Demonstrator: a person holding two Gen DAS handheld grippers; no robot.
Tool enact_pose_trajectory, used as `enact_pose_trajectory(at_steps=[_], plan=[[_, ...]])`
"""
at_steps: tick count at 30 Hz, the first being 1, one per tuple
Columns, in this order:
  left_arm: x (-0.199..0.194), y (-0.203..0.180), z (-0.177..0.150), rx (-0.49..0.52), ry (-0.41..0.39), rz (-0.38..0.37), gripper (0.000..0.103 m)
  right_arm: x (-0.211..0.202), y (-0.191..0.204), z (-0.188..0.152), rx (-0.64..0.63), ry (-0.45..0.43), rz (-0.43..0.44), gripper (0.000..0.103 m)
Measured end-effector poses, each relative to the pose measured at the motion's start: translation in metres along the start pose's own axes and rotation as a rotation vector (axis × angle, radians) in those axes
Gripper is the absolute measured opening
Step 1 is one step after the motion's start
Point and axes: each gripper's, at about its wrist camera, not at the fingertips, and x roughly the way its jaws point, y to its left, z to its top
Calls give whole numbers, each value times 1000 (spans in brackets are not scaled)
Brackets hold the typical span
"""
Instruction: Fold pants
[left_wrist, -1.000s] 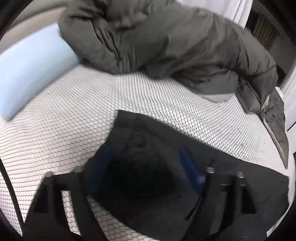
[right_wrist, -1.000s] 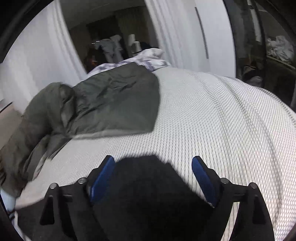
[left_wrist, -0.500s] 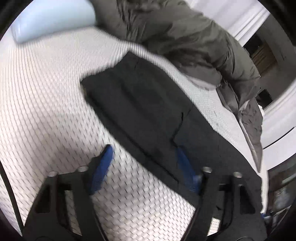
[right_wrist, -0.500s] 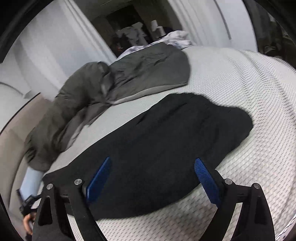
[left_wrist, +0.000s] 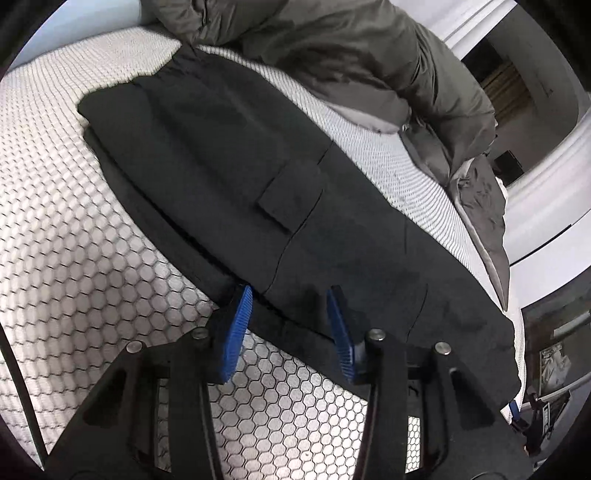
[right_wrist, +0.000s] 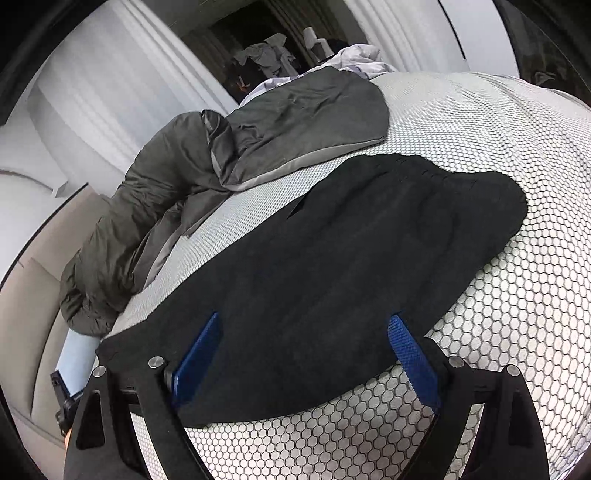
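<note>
Bed (left_wrist: 74, 236) w/ white honeycomb cover carries the black pants (left_wrist: 240, 155), laid out long and flat, seemingly folded leg on leg, cargo pocket (left_wrist: 291, 192) up. Left gripper (left_wrist: 290, 321) sits at the near edge mid-length, fingers partly open around the hem, gripping nothing. Right gripper (right_wrist: 303, 350) hovers over the other end, fingers wide open, empty. Prob. lining up for the next crosswise fold. Grey duvet (right_wrist: 166, 192) bunched just beyond the pants, not touching; shouldn't block.

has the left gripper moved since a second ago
Yes. The left gripper pulled back from the grey duvet, now at the black pants' near edge.
</note>
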Motion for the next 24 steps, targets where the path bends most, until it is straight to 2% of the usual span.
enact_pose_trajectory(at_steps=[3, 5, 6, 9, 11, 12, 14, 16, 18, 19, 20, 21, 22, 24], plan=[[14, -5, 5, 15, -6, 10, 35, 6, 3, -2, 1, 15, 27, 92], [17, -6, 7, 22, -32, 39, 4, 9, 4, -5, 7, 23, 37, 92], [17, -7, 8, 28, -46, 50, 3, 10, 3, -6, 9, 27, 37, 92], [1, -6, 12, 10, -105, 3, 1, 10, 1, -9, 4, 35, 18, 92], [-16, -12, 8, 69, -134, 0, 1, 7, -2, -10, 6, 36, 5, 92], [-19, -14, 6, 102, -134, 8, 1, 6, -5, -11, 5, 37, -2, 92], [-5, -10, 3, 120, -72, 55, 2, 4, -9, -11, 1, 42, -23, 92], [9, -2, 2, 85, -14, 78, 6, 3, -15, -11, 14, 47, -38, 92], [9, 0, 2, 71, -10, 62, 7, 1, -23, -11, 50, 47, -30, 92], [5, 0, 3, 67, -18, 53, 13, 0, -28, -10, 71, 44, -24, 92], [0, 1, 3, 58, -27, 47, 28, -3, -33, -10, 93, 41, -17, 92], [-5, 3, 2, 40, -41, 39, 39, -6, -40, -9, 122, 35, -8, 92], [-9, 7, 1, 16, -54, 37, 59, -8, -46, -8, 150, 30, -10, 92], [-13, 14, -2, -43, -61, 33, 62, -10, -59, -8, 220, 24, -3, 92]])
